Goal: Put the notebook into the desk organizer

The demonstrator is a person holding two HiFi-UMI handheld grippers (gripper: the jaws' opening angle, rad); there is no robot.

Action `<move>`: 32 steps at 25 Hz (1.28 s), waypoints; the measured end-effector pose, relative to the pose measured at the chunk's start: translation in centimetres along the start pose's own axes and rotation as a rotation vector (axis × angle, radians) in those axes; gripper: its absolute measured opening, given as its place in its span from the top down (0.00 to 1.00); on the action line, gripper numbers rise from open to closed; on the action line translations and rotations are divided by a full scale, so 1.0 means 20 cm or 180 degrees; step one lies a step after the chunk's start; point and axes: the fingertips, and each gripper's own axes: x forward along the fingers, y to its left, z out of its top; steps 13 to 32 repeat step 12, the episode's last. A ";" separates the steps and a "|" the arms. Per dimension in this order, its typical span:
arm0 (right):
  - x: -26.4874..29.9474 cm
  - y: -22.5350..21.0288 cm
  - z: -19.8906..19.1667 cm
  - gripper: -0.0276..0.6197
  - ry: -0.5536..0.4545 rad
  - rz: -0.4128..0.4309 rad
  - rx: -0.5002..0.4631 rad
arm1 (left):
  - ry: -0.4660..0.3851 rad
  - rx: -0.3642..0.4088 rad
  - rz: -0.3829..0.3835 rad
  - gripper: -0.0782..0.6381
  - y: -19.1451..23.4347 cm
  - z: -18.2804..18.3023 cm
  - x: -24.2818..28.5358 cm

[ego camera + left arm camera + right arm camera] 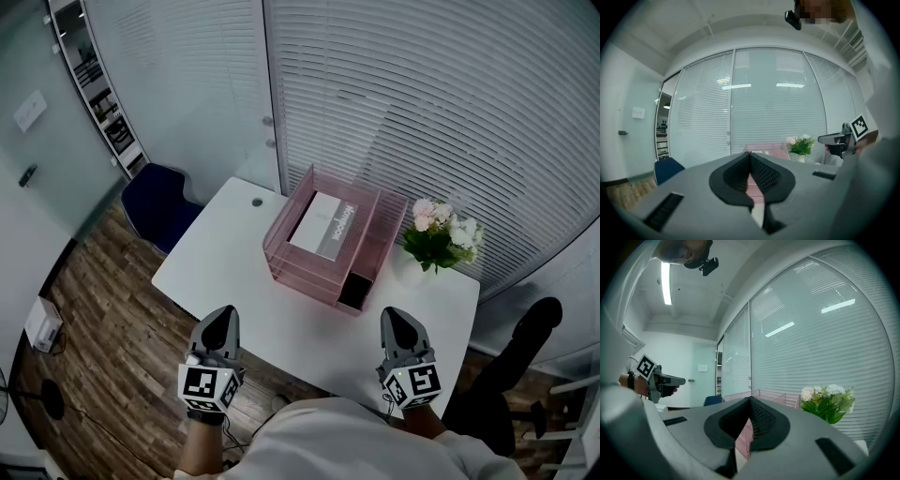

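Observation:
A white notebook (323,225) lies flat in the top tray of the pink wire desk organizer (281,261) at the middle of the white table (225,253). Both grippers hover over the table's near edge, well short of the organizer. My left gripper (223,312) is shut with nothing between its pads (761,174). My right gripper (394,314) is shut and empty too, its jaws meeting at the tips. In the left gripper view the organizer (761,149) stands straight ahead. The right gripper view has the organizer (776,398) ahead as well.
A vase of white and pink flowers (441,234) stands right of the organizer. A small black item (354,289) sits in the organizer's near corner. A blue chair (159,202) is left of the table, a black chair (525,347) to the right. Slatted blinds lie behind.

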 end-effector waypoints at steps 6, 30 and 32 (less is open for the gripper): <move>0.01 0.00 0.01 0.94 -0.0008 -0.0009 0.0000 | -0.0007 0.0026 -0.0021 0.88 0.00 0.01 0.02; 0.02 -0.01 0.01 0.94 -0.0002 -0.0024 0.0014 | 0.0000 0.0028 -0.0028 0.88 0.00 0.01 0.04; 0.02 -0.01 0.01 0.94 -0.0002 -0.0024 0.0014 | 0.0000 0.0028 -0.0028 0.88 0.00 0.01 0.04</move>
